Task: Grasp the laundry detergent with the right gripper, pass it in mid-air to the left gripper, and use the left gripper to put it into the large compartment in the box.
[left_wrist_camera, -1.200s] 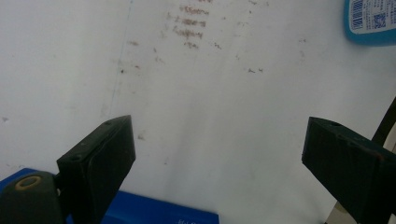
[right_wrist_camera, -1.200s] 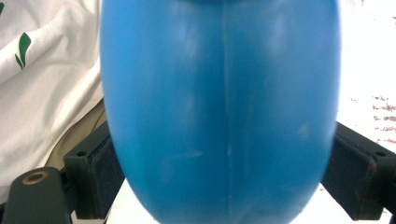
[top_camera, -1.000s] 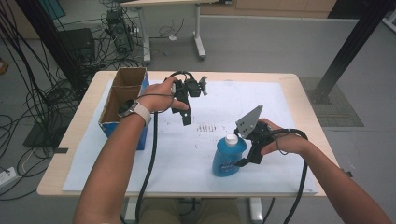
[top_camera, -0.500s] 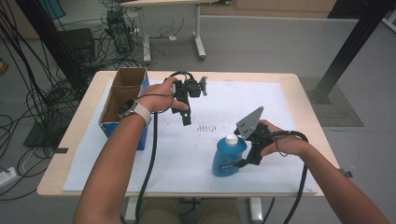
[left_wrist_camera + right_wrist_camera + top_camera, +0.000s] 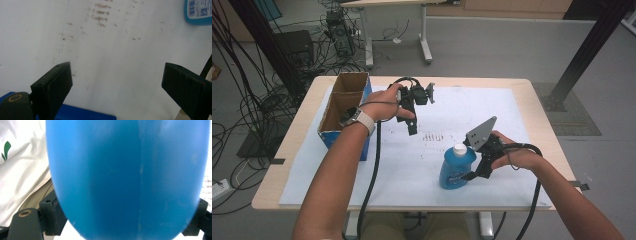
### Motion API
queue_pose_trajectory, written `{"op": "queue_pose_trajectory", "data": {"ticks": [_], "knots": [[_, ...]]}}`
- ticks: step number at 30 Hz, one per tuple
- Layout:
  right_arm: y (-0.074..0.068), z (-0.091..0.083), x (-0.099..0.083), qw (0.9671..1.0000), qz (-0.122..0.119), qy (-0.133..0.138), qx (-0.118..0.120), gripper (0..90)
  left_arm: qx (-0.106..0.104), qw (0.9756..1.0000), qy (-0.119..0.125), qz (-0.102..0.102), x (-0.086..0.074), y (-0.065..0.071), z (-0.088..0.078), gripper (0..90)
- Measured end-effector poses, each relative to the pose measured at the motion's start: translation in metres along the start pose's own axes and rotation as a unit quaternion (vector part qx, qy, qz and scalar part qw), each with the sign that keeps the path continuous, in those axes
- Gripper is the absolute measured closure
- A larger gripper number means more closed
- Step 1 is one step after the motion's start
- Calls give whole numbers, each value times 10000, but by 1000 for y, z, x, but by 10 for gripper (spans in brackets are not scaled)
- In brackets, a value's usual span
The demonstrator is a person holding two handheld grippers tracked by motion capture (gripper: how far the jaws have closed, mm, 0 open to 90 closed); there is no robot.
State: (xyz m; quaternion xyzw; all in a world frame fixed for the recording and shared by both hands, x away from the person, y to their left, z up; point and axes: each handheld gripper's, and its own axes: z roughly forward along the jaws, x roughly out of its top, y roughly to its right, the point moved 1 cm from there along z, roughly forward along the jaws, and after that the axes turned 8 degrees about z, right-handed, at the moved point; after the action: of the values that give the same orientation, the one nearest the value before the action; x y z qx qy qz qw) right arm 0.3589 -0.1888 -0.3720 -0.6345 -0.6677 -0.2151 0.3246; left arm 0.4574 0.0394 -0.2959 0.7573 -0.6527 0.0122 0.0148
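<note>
While we scan from the left edge of the table (image 5: 302, 150), we meet the cardboard box (image 5: 343, 107) first, standing open-topped near that side, a likely place to put things away. Just beside it our left gripper (image 5: 412, 131) hangs above the white sheet (image 5: 522, 130), its fingers (image 5: 53, 85) spread wide with nothing between them; we judge it is kept clear and ready, out of the other hand's way. Farther right, the blue bottle (image 5: 457, 167) stands upright on the sheet near the front edge, its white cap (image 5: 459, 148) on top. Our right gripper (image 5: 474, 172) comes at the bottle from its right side, low on the body, where the wide belly gives a steady hold. In the right gripper view the bottle (image 5: 127, 177) sits squarely between the two fingers (image 5: 51, 216), which have just been closing around it; we cannot tell whether the pads press on the plastic yet. The bottle rests on the sheet, so we judge the grasp is just forming.
</note>
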Motion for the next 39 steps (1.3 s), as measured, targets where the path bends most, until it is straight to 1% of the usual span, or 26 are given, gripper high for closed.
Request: {"op": "queue_pose_trajectory", "data": {"ticks": [10, 16, 22, 25, 27, 32, 34, 39], "knots": [[1, 2, -3, 10000, -3, 64, 35, 172, -5, 10000, 0, -15, 0, 0, 1, 100], [2, 3, -3, 10000, -23, 60, 34, 176, -9, 10000, -9, -13, 0, 0, 1, 100], [2, 4, -3, 10000, -12, 56, 76, 181, -46, 10000, -33, -21, -2, 1, 4, 100], [2, 3, -3, 10000, -8, 69, 67, 188, -50, 10000, -27, -36, -3, 1, 6, 100], [2, 4, -4, 9999, -29, 89, 98, 211, -59, 10000, -51, -22, -3, 1, 5, 100], [2, 5, -4, 9999, 9, 94, 123, 203, -55, 10000, -46, -21, -3, 1, 5, 100], [2, 6, -5, 9998, 23, 127, 156, 214, -52, 10000, -44, -20, -3, 1, 5, 100], [2, 8, -9, 9997, 48, 190, 156, 223, -53, 10000, -23, -34, -4, 0, 7, 100]]}}
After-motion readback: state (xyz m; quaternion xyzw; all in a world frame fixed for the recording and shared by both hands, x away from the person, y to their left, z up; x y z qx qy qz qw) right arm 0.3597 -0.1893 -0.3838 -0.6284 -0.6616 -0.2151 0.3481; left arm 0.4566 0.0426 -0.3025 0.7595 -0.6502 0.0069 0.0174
